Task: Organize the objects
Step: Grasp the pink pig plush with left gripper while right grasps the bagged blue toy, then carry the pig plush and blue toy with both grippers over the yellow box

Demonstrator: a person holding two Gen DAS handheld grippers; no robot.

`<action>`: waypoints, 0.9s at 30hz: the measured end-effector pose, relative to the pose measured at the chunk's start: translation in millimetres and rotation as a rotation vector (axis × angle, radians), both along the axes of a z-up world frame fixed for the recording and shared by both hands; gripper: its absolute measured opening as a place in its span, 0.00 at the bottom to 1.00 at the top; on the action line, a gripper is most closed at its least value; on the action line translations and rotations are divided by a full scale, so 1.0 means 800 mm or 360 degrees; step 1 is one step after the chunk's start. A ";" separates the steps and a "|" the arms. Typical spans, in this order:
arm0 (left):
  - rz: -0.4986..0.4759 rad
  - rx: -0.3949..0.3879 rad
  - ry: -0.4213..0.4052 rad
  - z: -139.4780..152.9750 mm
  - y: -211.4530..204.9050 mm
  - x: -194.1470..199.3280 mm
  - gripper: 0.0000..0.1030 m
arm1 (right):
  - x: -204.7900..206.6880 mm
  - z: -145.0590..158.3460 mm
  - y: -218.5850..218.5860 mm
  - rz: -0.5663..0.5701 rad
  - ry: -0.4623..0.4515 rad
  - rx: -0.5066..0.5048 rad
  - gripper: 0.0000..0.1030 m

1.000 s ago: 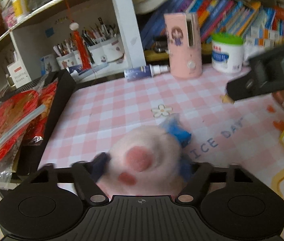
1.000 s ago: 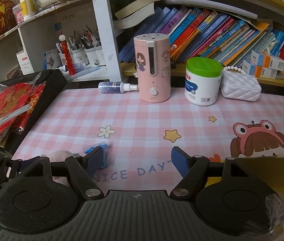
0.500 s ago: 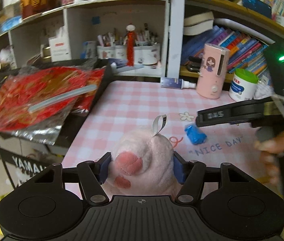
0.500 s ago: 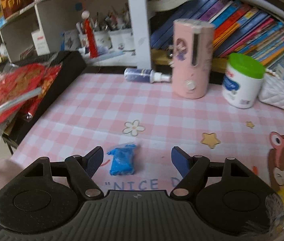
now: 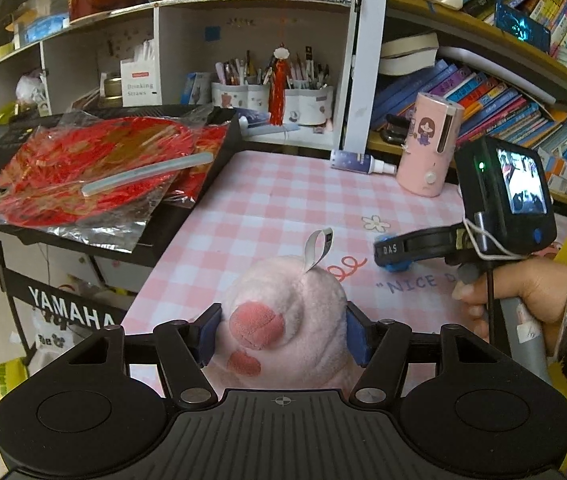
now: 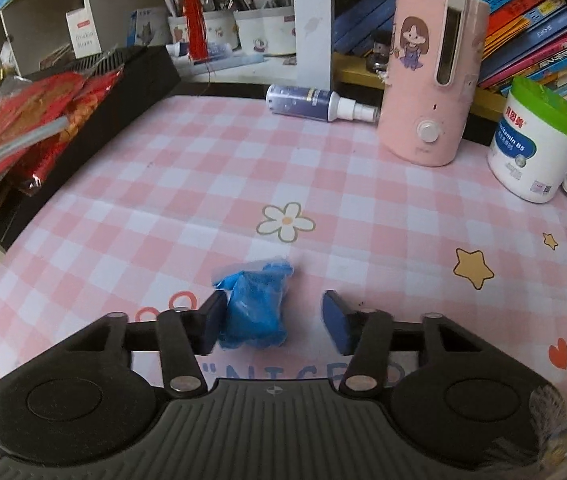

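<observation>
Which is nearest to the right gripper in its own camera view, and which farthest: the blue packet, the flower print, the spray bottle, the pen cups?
1. Blue packet: between the fingers of the right gripper, against the left one.
2. Flower print: just beyond, mid-cloth.
3. Spray bottle: lying at the table's far edge.
4. Pen cups: on the shelf behind.

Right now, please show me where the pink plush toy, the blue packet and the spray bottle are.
pink plush toy (image 5: pixel 303 300), left wrist view, upper body.
blue packet (image 6: pixel 253 308), right wrist view, middle.
spray bottle (image 6: pixel 299 98), right wrist view, dark barrel.
</observation>
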State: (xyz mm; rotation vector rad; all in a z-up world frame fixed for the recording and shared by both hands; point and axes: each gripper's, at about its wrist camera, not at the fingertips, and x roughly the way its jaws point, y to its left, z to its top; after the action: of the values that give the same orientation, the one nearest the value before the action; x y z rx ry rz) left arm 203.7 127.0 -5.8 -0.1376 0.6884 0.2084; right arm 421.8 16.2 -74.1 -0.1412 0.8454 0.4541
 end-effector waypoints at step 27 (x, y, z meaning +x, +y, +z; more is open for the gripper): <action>-0.0074 -0.0111 -0.0127 0.029 -0.004 -0.095 0.60 | -0.196 0.102 -0.084 -0.0001 -0.0065 0.0187 0.27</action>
State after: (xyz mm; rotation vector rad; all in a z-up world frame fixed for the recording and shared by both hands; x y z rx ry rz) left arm 127.4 123.6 17.0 -0.1952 0.6189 0.1340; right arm 264.9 -51.3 7.4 -0.0419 0.7764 0.4972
